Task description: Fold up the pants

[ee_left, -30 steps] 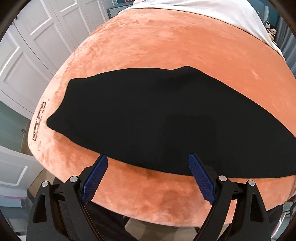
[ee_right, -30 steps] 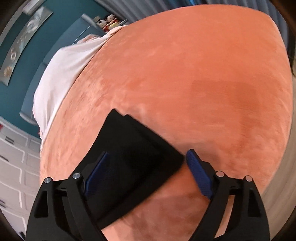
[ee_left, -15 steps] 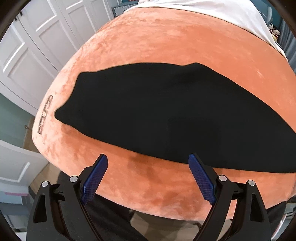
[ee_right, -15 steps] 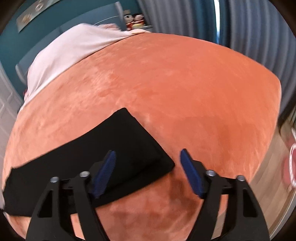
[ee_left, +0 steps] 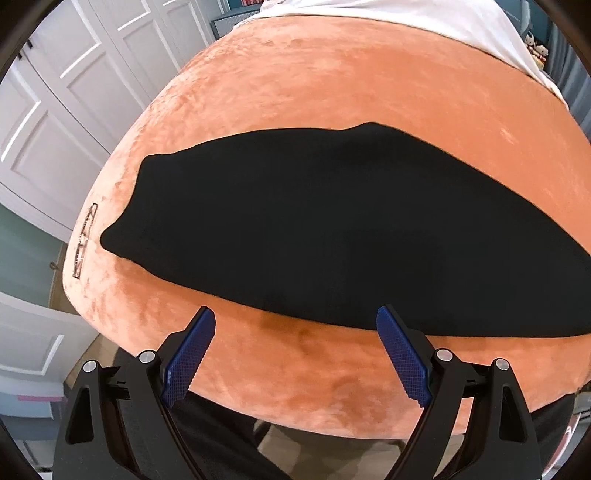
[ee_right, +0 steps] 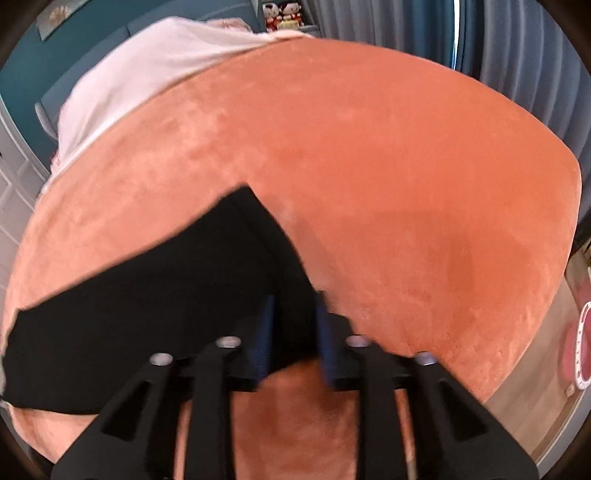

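Note:
Black pants (ee_left: 332, 236) lie flat in a long band across an orange plush bed cover (ee_left: 332, 85). My left gripper (ee_left: 295, 328) is open and empty, just short of the pants' near edge. In the right wrist view the pants (ee_right: 166, 314) end at a corner near the middle. My right gripper (ee_right: 293, 310) has its jaws drawn close together around the near corner of that end; the view is blurred, and cloth sits between the blue pads (ee_right: 266, 332).
A white sheet (ee_left: 424, 22) covers the far end of the bed. White panelled cupboard doors (ee_left: 66, 122) stand to the left. Grey curtains (ee_right: 461, 33) hang beyond the bed, and wooden floor (ee_right: 546, 387) shows at the right.
My right gripper has moved onto the pants' end corner and its jaws have closed from wide open to narrow. My left gripper has drawn back a little from the near edge and stays open.

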`<state>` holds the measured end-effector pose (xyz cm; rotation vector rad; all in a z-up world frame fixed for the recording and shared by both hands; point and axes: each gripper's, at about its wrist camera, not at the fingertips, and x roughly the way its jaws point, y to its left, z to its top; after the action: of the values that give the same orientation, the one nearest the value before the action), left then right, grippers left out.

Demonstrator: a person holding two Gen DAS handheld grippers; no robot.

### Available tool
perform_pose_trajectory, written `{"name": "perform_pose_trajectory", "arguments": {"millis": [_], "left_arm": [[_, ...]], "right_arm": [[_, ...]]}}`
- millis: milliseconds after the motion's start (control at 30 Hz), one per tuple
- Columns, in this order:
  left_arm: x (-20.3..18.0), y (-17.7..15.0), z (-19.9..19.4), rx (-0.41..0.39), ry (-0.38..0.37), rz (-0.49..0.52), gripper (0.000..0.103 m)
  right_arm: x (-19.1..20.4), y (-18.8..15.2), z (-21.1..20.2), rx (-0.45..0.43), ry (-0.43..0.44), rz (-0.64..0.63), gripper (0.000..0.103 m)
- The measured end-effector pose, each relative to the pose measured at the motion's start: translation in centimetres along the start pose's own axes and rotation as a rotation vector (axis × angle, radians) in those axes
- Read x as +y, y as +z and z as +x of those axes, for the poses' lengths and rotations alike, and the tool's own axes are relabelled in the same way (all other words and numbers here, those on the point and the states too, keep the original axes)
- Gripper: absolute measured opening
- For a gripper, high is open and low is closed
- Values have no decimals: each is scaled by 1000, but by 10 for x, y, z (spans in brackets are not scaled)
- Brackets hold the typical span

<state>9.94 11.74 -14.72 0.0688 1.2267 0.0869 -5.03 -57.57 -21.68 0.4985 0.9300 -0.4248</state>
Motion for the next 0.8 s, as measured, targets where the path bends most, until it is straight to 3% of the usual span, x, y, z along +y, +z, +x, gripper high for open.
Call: {"name": "perform_pose_trajectory", "arguments": {"millis": [100,167,233,267,300,367,433,600,700,800], "left_arm": [[-7,-2,1,-6,1,29,87],[-7,-3,6,7,0,29,87],[-6,-6,8,17,-11,16,87],[-4,-6,8,19,-15,13,87],[0,-7,9,18,-11,9,87],[8,-8,12,17,-13,-4,87],[24,-8,17,26,-25,-45,87],[64,-11,28,34,-64,-140,87],[93,-14,32,28,-85,-192,87],[124,-18,33,14,-91,-230,87]], "right_arm": [[-7,3,-14,-78,-22,55,70],[-16,2,7,13,-18,93,70],[-18,-3,22,55,15,139,65],[-17,-4,21,40,13,140,47],[-13,-3,19,64,66,154,18],[-5,0,13,75,131,217,18],[22,7,-7,39,183,190,18],[156,11,-55,11,423,6,18],[262,-8,-63,77,573,-147,18],[363,-46,-54,158,659,-299,18]]}}
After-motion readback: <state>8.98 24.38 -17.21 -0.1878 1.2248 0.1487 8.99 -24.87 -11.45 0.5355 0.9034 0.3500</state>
